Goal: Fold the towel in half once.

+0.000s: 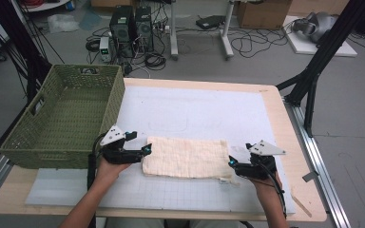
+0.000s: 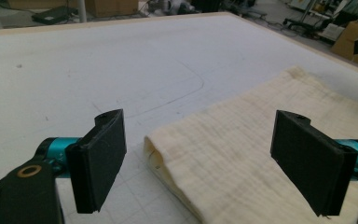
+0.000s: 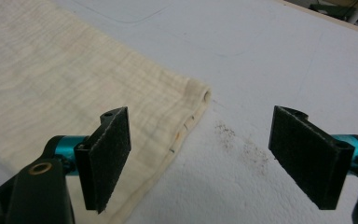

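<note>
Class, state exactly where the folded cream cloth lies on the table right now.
In the high view the cream cloth lies flat on the white mat, near the table's front edge, between the left gripper and right gripper.

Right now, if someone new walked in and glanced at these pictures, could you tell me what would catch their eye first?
Probably the cream folded cloth, lying flat near the front of the white mat. The left gripper sits at its left end and the right gripper at its right end, both with jaws open and nothing between the pads. Next would be the green woven basket at the table's left edge.
</note>
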Available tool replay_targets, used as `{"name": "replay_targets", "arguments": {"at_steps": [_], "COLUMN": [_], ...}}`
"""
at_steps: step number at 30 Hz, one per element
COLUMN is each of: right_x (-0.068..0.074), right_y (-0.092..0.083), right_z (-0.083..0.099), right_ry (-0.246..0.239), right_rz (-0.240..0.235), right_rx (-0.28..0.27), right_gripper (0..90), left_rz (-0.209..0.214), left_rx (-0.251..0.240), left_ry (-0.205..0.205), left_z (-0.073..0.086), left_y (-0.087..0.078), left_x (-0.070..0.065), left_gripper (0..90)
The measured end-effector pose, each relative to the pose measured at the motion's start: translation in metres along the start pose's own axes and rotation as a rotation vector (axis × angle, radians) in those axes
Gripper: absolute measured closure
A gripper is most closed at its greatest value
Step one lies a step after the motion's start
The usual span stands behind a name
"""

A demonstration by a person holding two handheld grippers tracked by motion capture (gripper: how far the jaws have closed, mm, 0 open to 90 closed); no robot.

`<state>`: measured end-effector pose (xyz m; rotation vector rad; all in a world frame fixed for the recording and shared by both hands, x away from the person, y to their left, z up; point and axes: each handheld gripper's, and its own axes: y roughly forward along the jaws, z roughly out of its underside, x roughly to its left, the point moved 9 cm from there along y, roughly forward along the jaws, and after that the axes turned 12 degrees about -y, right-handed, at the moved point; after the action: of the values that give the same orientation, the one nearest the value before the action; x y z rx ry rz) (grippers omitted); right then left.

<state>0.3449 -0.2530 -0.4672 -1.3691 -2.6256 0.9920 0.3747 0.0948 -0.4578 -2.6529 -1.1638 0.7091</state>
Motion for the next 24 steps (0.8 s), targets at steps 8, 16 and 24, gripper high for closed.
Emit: {"name": "replay_targets", "arguments": {"at_steps": [8,16,24], "right_x": [-0.002,-0.001,-0.005], "right_y": [-0.013,-0.009,-0.013], "right_z": [0.008,0.008,0.007], "right_ry": [0.042,0.036,0.054], "right_rz": [0.025,0.016,0.033], "right_rx": [-0.029,-0.021,-0.03], "right_gripper": [11.4,11.2,11.2], "left_rz": [0.021,0.01,-0.007], "left_rx": [-0.002,0.016,0.02], "left_ry": [0.008,0.003,-0.003], "left_z": [0.0,0.004,0.006], "left_y": [-0.005,-0.002,-0.003], "left_x": [-0.008,-0.004,-0.001], "left_gripper": [18.7,19.0,19.1]}}
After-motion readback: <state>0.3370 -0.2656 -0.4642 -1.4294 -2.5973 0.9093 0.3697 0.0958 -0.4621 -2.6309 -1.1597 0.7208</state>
